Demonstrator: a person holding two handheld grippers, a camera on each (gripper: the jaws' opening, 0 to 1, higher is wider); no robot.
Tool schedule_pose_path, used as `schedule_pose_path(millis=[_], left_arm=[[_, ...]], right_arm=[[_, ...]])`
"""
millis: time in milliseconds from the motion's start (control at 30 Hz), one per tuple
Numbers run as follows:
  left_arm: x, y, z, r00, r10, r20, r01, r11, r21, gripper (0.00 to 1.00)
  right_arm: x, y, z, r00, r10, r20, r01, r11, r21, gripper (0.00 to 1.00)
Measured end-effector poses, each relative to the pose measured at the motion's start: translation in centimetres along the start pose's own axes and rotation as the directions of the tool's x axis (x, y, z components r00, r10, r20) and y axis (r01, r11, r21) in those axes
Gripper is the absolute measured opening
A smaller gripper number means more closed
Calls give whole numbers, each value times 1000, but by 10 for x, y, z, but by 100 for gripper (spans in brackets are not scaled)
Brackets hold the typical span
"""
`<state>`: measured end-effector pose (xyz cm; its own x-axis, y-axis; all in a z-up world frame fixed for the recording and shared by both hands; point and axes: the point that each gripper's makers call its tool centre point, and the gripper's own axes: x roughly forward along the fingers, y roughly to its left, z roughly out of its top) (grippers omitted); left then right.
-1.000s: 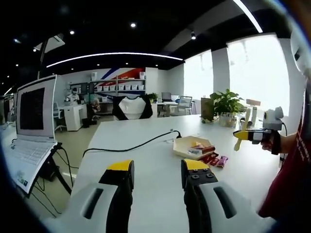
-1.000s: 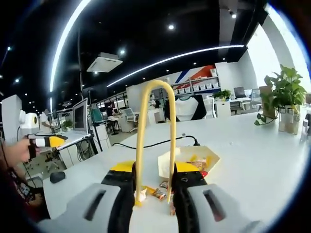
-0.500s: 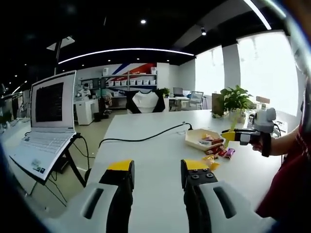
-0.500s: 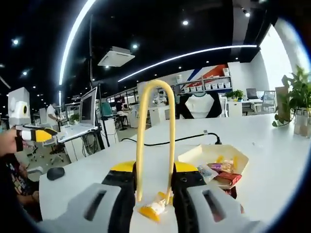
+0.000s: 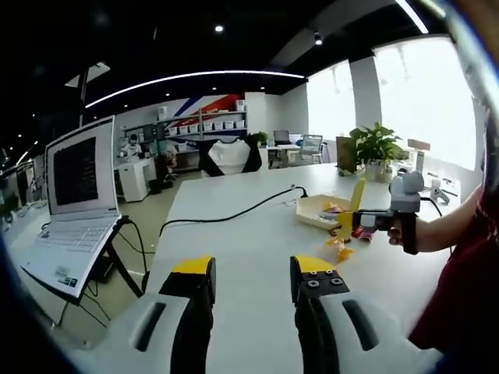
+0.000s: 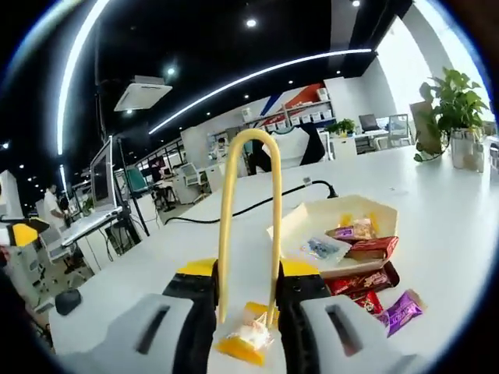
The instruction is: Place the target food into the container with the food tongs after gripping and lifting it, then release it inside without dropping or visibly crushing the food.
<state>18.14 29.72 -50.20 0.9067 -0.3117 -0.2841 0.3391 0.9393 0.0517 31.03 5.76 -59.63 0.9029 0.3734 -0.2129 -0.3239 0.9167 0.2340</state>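
Here the right gripper (image 6: pixel 248 300) has its jaws closed on the yellow looped plastic food tongs (image 6: pixel 249 210), whose tips straddle an orange-wrapped snack (image 6: pixel 248 338) lying on the white table (image 6: pixel 437 226), near the cream paper tray (image 6: pixel 312 226), probably for a gentle grip. The left gripper (image 5: pixel 253 284) is held back, open and empty.

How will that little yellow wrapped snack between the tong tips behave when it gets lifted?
The yellow wrapped snack is small with a thin crinkly film wrapper, so it is probably light and somewhat floppy. The glossy film may slide between the narrow tips of the yellow food tongs. A hard squeeze could crush it.
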Motion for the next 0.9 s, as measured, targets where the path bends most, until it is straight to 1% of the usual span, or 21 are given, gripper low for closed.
schedule_pose_path(millis=[33, 100, 200, 300, 367, 467, 667, 700, 733, 767, 833, 867, 900], left_arm=[[0, -1, -1, 1000, -3, -3, 3, 1000, 4, 41], [0, -2, -3, 1000, -8, -13, 8, 1000, 7, 41], [0, -3, -7, 1000, -10, -30, 11, 1000, 19, 41], [-1, -4, -7, 999, -12, -34, 13, 1000, 21, 40], [0, -4, -8, 999, -11, -37, 12, 1000, 20, 40], [2, -4, -8, 999, -13, -41, 14, 1000, 22, 40], [9, -9, -4, 999, -30, -41, 31, 999, 31, 39], [10, -10, -3, 999, -32, -41, 33, 999, 33, 39], [11, -11, -3, 999, -35, -42, 37, 999, 37, 39], [11, -11, -4, 998, -37, -44, 39, 998, 40, 39], [11, -12, -6, 998, -37, -57, 40, 998, 55, 39], [11, -12, -7, 997, -38, -60, 41, 998, 56, 39], [11, -12, -8, 997, -39, -61, 43, 997, 57, 39]], right_arm=[[1, 0, -1, 1000, 2, 8, -1, 1000, -25, 26], [3, -3, -6, 1000, -9, -8, 9, 1000, -11, 26], [4, -5, -13, 1000, -18, -14, 18, 1000, -26, 26], [4, -6, -21, 1000, -18, -25, 17, 999, -28, 27], [4, -5, -22, 1000, -12, -15, 12, 1000, -20, 27], [3, -1, -25, 1000, 9, -9, -10, 998, -66, 27], [4, 5, -28, 999, 37, -31, -39, 997, -70, 26], [5, 7, -29, 998, 43, -49, -47, 996, -74, 25], [4, 13, -37, 990, 74, -123, -79, 996, -44, 24], [5, 14, -38, 987, 74, -144, -85, 994, -75, 22], [6, 19, -39, 976, 103, -193, -133, 980, -146, 19], [6, 20, -39, 974, 107, -202, -136, 981, -140, 18], [5, 22, -41, 965, 124, -233, -151, 983, -102, 17]])
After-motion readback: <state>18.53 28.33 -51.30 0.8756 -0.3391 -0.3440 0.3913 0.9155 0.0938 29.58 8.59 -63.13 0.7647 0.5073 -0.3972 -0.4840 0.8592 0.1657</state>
